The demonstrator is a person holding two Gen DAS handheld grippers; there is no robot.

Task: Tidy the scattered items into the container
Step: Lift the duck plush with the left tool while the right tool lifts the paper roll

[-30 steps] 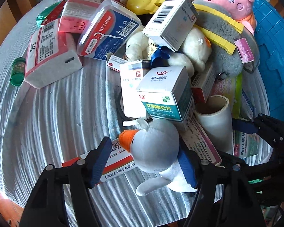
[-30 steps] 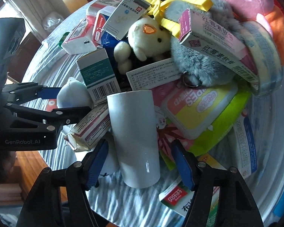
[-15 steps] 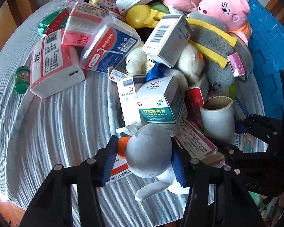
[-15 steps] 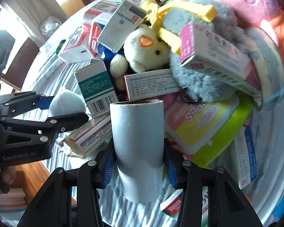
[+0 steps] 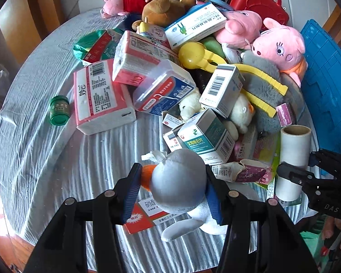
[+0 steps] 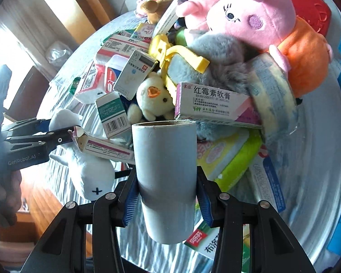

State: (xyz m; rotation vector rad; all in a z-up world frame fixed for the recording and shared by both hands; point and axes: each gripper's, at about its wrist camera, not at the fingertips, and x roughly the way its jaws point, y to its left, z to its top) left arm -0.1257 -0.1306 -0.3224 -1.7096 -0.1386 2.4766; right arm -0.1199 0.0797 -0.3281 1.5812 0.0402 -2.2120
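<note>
Both cams ride on the handheld grippers and look steeply down at the cluttered round table (image 5: 56, 159). Using the teal-and-white medicine box (image 5: 206, 136) as the landmark: the left wrist view sits close above the table's near edge, the box just ahead past the grey duck plush (image 5: 177, 182). The right wrist view is off to that box's (image 6: 111, 113) right, facing back across the pile, very near the white cardboard tube (image 6: 166, 177). Shared: box, duck (image 6: 88, 170), tube (image 5: 293, 154), pink pig plush (image 5: 282, 47) (image 6: 238, 16).
</note>
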